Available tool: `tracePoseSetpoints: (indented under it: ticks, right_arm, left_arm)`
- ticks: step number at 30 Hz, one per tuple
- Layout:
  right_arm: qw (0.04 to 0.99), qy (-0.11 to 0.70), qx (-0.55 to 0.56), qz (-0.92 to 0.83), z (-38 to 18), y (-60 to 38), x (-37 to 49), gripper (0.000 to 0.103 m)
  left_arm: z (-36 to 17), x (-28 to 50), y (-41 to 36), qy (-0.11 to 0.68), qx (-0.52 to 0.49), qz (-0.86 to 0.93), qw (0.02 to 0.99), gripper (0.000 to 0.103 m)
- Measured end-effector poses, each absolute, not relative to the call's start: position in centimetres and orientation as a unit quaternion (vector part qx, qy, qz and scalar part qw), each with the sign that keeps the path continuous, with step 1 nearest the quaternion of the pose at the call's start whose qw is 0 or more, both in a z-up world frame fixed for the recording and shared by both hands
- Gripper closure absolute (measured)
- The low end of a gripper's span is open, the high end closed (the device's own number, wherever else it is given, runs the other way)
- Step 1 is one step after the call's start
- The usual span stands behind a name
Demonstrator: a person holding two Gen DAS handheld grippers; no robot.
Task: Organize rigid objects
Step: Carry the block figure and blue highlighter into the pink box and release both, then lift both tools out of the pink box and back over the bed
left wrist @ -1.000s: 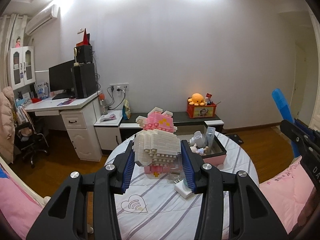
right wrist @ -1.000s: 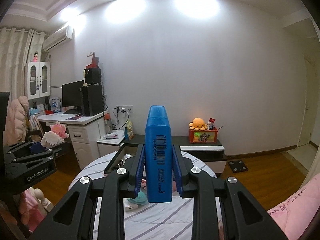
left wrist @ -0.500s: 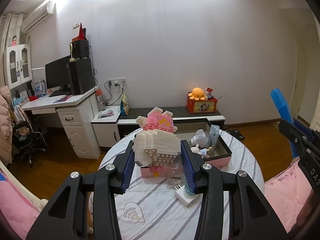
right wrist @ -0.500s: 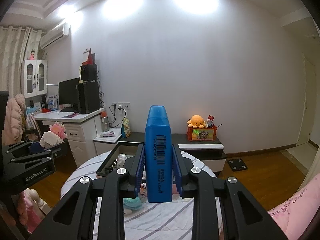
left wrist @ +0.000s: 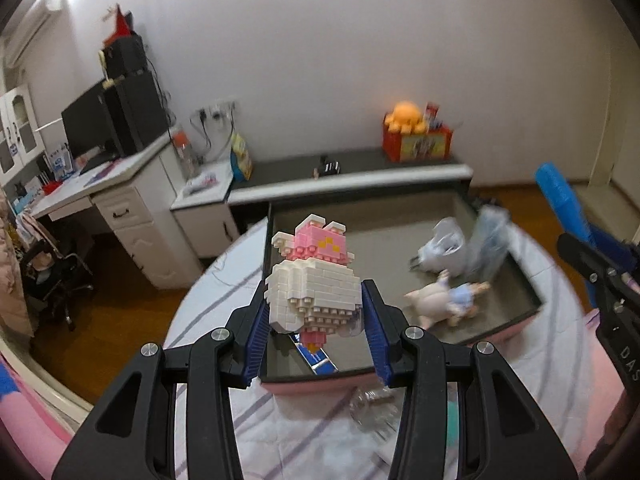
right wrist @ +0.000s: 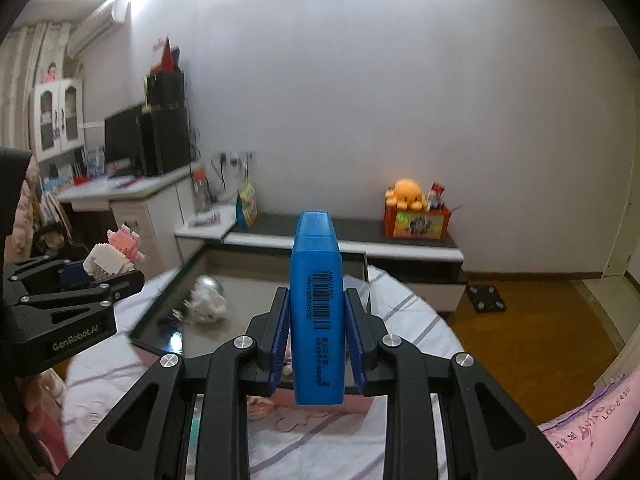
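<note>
Left gripper (left wrist: 316,312) has tipped down over the tray (left wrist: 400,372) w/ brick figure (left wrist: 314,280) clamped; right gripper (right wrist: 316,336) grips blue case (right wrist: 317,300). Doll (left wrist: 444,302) already in; both held items left.

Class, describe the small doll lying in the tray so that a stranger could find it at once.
Start at the round table with the striped cloth and find the shallow dark tray with pink sides on it. Near its right wall lies a small pale doll in a light blue dress, the only figure there, beside crumpled clear plastic bags.

Plastic bags (left wrist: 464,246) in tray blurred; blue item (left wrist: 316,358) under block figure (left wrist: 314,292) mostly hidden.
</note>
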State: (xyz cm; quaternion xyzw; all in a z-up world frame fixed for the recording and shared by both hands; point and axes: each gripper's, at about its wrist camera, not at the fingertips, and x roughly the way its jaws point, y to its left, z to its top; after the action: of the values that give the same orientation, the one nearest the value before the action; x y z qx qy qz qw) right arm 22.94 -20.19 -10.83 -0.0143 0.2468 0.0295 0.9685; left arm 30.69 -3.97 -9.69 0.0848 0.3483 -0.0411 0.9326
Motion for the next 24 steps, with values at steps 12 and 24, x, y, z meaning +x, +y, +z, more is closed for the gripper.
tracePoseSetpoints:
  ticks: [12, 24]
  right_arm:
    - [0.947, 0.312, -0.039, 0.072, -14.9, -19.4, 29.8, 0.076]
    - [0.953, 0.295, -0.041, 0.061, -15.3, -18.9, 30.6, 0.022]
  left_arm:
    - [-14.5, 35.5, -5.0, 0.407, 0.068, -0.063, 0.909, 0.059]
    - [-15.1, 35.4, -3.7, 0.409, 0.055, -0.051, 0.909, 0.014]
